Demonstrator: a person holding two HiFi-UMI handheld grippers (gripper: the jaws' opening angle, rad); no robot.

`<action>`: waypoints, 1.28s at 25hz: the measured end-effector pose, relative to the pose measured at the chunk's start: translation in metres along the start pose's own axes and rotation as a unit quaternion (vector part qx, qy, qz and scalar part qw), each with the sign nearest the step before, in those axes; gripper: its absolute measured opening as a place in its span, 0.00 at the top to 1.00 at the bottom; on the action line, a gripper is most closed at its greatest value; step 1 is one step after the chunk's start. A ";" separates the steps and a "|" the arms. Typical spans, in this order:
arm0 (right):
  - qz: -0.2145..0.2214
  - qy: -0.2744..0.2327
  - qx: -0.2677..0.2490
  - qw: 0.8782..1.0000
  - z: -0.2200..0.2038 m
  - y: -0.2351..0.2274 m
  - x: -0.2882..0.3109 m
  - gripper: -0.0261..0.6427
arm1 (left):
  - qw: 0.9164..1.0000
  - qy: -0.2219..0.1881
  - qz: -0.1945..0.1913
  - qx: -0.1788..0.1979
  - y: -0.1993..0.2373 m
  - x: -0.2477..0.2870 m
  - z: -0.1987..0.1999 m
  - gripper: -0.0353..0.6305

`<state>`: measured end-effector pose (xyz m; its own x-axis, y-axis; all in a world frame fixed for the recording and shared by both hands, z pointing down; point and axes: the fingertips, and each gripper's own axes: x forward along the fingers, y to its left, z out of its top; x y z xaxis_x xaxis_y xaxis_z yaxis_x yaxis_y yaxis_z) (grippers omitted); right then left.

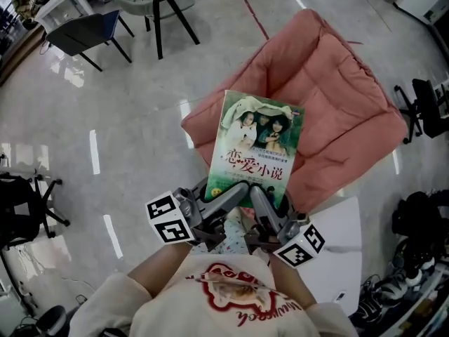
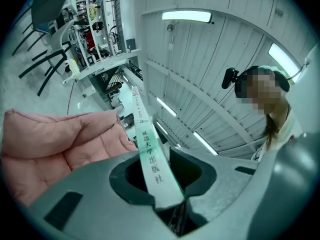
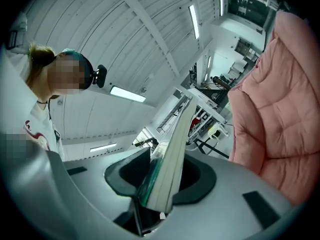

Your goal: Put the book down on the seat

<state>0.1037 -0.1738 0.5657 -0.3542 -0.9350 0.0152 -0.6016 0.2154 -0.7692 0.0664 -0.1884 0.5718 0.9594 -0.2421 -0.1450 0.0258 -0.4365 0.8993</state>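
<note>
A green-covered book (image 1: 257, 144) with a photo of people and red lettering is held flat above the near edge of the pink cushioned seat (image 1: 337, 97). My left gripper (image 1: 231, 201) is shut on its near left edge and my right gripper (image 1: 261, 202) on its near right edge. In the left gripper view the book's white spine (image 2: 150, 156) runs up from between the jaws, with the pink seat (image 2: 55, 144) at the left. In the right gripper view the book's page edge (image 3: 172, 159) stands between the jaws, the pink seat (image 3: 280, 109) at the right.
Dark chairs (image 1: 88, 34) stand at the far left on the glossy grey floor. A black office chair (image 1: 24, 202) is at the left, another chair base (image 1: 428, 111) at the right. Shoes and bags (image 1: 410, 258) lie at the lower right beside a white board (image 1: 344, 244).
</note>
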 end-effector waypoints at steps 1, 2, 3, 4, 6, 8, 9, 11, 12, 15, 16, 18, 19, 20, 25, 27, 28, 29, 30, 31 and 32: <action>-0.002 0.001 0.002 1.000 -0.004 -0.006 -0.001 0.76 | 1.000 0.002 0.001 -0.001 0.006 0.000 -0.004 0.80; -0.004 0.003 0.003 1.000 -0.007 -0.012 -0.003 0.76 | 1.000 0.003 0.002 -0.004 0.012 0.000 -0.009 0.80; -0.006 0.005 0.005 1.000 -0.011 -0.017 -0.004 0.77 | 1.000 0.004 0.003 -0.008 0.017 0.000 -0.013 0.80; -0.009 0.007 0.007 1.000 -0.016 -0.021 -0.006 0.76 | 1.000 0.005 0.004 -0.012 0.021 -0.002 -0.017 0.80; -0.016 0.009 0.014 1.000 -0.024 -0.029 -0.010 0.76 | 1.000 0.010 0.007 -0.018 0.030 -0.004 -0.026 0.80; -0.022 0.012 0.021 0.999 -0.032 -0.038 -0.016 0.77 | 1.000 0.015 0.010 -0.020 0.037 -0.005 -0.035 0.80; -0.024 0.015 0.022 0.999 -0.034 -0.039 -0.018 0.77 | 1.000 0.015 0.011 -0.021 0.038 -0.005 -0.038 0.80; -0.022 0.021 0.020 0.999 -0.027 -0.029 -0.014 0.77 | 1.000 0.009 0.012 -0.020 0.028 -0.006 -0.031 0.80; -0.017 0.021 0.020 0.999 -0.017 -0.017 -0.009 0.77 | 1.000 0.006 0.013 -0.017 0.016 -0.005 -0.019 0.80; 0.004 0.012 0.028 1.000 0.023 0.037 0.013 0.77 | 1.000 0.007 0.027 0.009 -0.037 -0.001 0.030 0.80; 0.011 0.007 0.029 0.999 0.036 0.056 0.019 0.77 | 0.999 0.008 0.030 0.020 -0.056 0.000 0.045 0.80; 0.025 0.002 0.023 0.999 0.061 0.090 0.031 0.77 | 0.999 0.003 0.024 0.040 -0.091 0.002 0.074 0.80; 0.029 0.002 0.017 0.999 0.070 0.102 0.035 0.77 | 0.999 -0.001 0.018 0.045 -0.102 0.003 0.083 0.80; 0.029 0.004 0.014 0.999 0.074 0.108 0.037 0.77 | 0.999 -0.004 0.015 0.048 -0.108 0.003 0.088 0.80; 0.014 0.012 0.025 1.000 0.061 0.085 0.031 0.77 | 0.999 0.003 0.024 0.036 -0.086 0.004 0.072 0.80; 0.010 0.013 0.033 0.999 0.048 0.067 0.025 0.77 | 0.999 0.009 0.030 0.033 -0.069 0.004 0.058 0.80; 0.007 0.013 0.037 0.999 0.041 0.058 0.022 0.77 | 0.999 0.011 0.033 0.031 -0.061 0.002 0.050 0.80; 0.004 0.014 0.041 0.999 0.035 0.051 0.019 0.77 | 0.999 0.013 0.034 0.029 -0.054 0.001 0.043 0.80; 0.001 0.016 0.042 0.999 0.031 0.047 0.017 0.77 | 0.999 0.013 0.034 0.026 -0.050 0.000 0.039 0.80; -0.001 0.018 0.042 0.999 0.029 0.045 0.016 0.77 | 0.999 0.012 0.033 0.024 -0.048 0.000 0.037 0.80; -0.004 0.020 0.042 0.999 0.029 0.044 0.016 0.77 | 0.999 0.011 0.032 0.023 -0.047 0.000 0.036 0.80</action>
<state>0.0922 -0.1871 0.5134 -0.3795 -0.9241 0.0451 -0.5430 0.1831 -0.8195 0.0547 -0.1992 0.5142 0.9646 -0.2519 -0.0776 -0.0489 -0.4603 0.8864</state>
